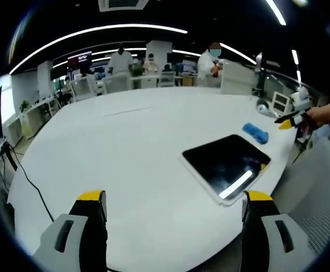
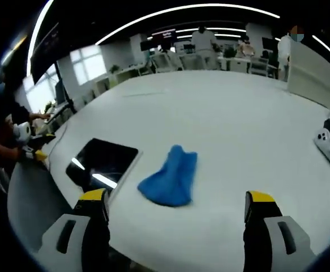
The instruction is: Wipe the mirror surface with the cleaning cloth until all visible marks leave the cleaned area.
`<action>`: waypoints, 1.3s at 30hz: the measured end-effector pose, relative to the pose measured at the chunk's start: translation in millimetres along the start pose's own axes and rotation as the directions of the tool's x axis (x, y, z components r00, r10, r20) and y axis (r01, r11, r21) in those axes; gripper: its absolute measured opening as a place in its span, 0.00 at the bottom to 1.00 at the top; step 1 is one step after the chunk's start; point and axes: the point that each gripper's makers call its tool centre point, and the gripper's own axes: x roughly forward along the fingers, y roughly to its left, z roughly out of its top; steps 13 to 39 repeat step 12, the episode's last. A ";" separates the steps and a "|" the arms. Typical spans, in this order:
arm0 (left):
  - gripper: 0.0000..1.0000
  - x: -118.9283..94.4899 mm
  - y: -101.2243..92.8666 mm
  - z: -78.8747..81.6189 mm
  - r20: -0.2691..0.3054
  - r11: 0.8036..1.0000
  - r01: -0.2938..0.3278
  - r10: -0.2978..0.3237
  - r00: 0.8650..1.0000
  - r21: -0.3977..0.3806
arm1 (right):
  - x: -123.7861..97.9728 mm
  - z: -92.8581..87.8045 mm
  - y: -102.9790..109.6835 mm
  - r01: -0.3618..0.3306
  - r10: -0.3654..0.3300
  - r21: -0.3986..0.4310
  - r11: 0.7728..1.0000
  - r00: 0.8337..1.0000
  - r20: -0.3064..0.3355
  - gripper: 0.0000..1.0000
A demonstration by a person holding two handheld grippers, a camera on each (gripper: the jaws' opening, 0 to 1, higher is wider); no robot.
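Office desks and people stand behind a broad, smooth white surface (image 1: 142,147). Near its edge lies the mirror (image 1: 227,163), a flat dark rounded rectangle with a pale rim, glossy with reflected light strips. Just beside it sits the cleaning cloth (image 2: 171,177), blue, soft and crumpled. The left hand-held gripper (image 1: 175,207) and right hand-held gripper (image 2: 176,209) both hover with jaws spread wide, holding nothing.

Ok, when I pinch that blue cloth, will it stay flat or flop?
The blue cloth lies bunched and folded, so it will probably droop and sag. It looks light, likely sliding on the smooth white table. Right gripper is open before it.
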 end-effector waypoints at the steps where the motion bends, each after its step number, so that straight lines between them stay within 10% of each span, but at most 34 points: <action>1: 1.00 0.3 0.0 0.3 0.003 1.000 0.000 0.000 1.000 0.008 | -0.9 0.0 -1.7 0.001 -0.001 -0.008 1.000 1.000 0.000 0.98; 39: 1.00 0.2 -0.1 -0.1 0.007 1.000 0.009 -0.009 1.000 0.009 | -3.0 -5.8 -2.9 0.008 -0.008 -0.050 0.999 1.000 -0.002 0.98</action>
